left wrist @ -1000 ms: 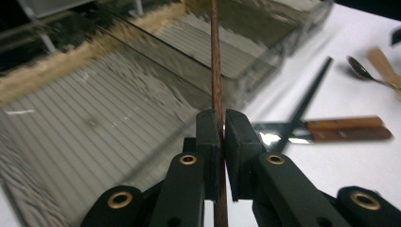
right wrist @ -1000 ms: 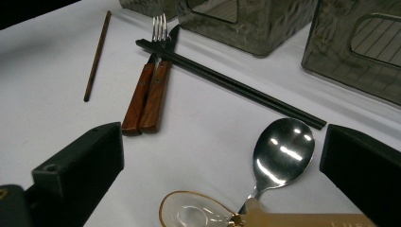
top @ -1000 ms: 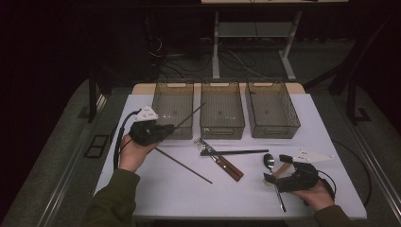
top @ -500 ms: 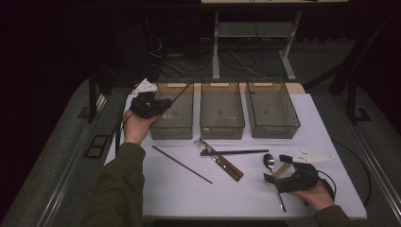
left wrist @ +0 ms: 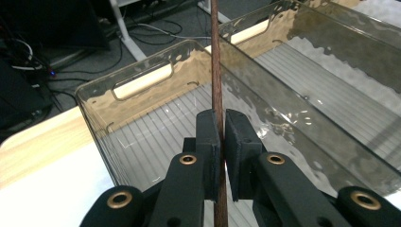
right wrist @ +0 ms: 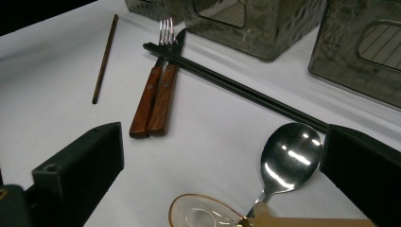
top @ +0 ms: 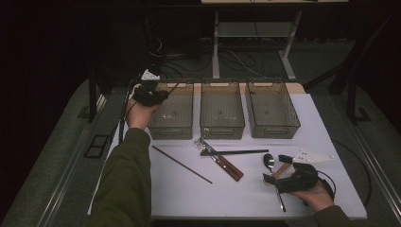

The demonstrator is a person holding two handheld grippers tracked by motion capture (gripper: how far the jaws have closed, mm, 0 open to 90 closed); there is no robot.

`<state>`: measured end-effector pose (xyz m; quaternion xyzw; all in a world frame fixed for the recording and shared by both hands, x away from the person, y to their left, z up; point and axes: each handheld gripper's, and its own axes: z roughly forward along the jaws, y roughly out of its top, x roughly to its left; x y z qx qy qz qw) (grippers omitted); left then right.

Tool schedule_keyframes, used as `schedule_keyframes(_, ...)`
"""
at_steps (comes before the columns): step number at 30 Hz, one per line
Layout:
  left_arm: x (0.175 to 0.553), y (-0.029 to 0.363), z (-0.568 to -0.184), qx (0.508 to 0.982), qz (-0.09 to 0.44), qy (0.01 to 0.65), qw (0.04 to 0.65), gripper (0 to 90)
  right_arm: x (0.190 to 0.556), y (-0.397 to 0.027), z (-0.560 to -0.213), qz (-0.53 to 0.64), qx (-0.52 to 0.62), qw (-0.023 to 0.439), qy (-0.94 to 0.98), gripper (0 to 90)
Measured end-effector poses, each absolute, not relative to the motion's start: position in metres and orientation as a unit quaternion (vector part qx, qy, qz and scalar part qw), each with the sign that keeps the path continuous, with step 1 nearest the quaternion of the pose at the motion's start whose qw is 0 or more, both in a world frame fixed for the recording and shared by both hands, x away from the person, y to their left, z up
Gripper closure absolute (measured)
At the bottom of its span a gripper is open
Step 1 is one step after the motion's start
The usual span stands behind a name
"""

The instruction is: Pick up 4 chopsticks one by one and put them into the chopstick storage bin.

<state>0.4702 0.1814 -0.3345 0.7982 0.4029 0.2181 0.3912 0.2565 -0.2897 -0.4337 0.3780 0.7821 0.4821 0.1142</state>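
My left gripper [top: 162,95] hovers at the near-left corner of the left clear bin [top: 171,126], shut on a brown chopstick [top: 174,89]. In the left gripper view the brown chopstick [left wrist: 217,80] runs straight up between the closed pads, above the left clear bin's [left wrist: 142,81] ribbed floor. My right gripper [top: 276,169] rests open on the white table near its front right. A steel spoon [right wrist: 291,156] and a clear gold-rimmed spoon [right wrist: 201,213] lie between its jaws, untouched, in the right gripper [right wrist: 222,142] view.
Three clear bins stand in a row at the back: left, middle [top: 221,127], right [top: 272,128]. A second brown chopstick [top: 182,164], a wooden-handled fork and knife [top: 226,164] and black chopsticks [top: 234,152] lie mid-table. A white table edge [top: 255,217] runs along the front.
My left gripper has carried the brown chopstick from above the table's left side back to the left bin. The right gripper has stayed put.
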Motion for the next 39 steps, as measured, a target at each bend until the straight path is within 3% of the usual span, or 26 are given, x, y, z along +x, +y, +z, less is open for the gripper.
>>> schedule_keyframes(5,0.48,0.182,-0.345,0.782,0.2,0.427,0.407,84.7,0.256,-0.289,-0.434,0.483,0.378,0.112,0.782,0.4)
schedule_keyframes(21,0.489,0.175,-0.377,0.791,0.175,0.458,0.365,83.7,0.256,-0.29,-0.433,0.485,0.378,0.113,0.781,0.4)
schedule_keyframes(22,0.489,0.175,-0.378,0.789,0.177,0.466,0.358,82.2,0.256,-0.29,-0.433,0.485,0.378,0.112,0.781,0.4)
schedule_keyframes(24,0.49,0.177,-0.379,0.784,0.176,0.477,0.357,66.8,0.256,-0.29,-0.433,0.485,0.378,0.112,0.781,0.4)
schedule_keyframes(28,0.486,0.179,-0.373,0.782,0.184,0.47,0.365,52.3,0.256,-0.29,-0.433,0.485,0.377,0.113,0.781,0.4)
schedule_keyframes(32,0.478,0.179,-0.366,0.796,0.171,0.447,0.371,42.9,0.257,-0.29,-0.434,0.484,0.378,0.114,0.781,0.4)
schedule_keyframes(39,0.453,0.178,-0.354,0.813,0.164,0.405,0.385,35.9,0.256,-0.291,-0.433,0.483,0.381,0.117,0.78,0.5)
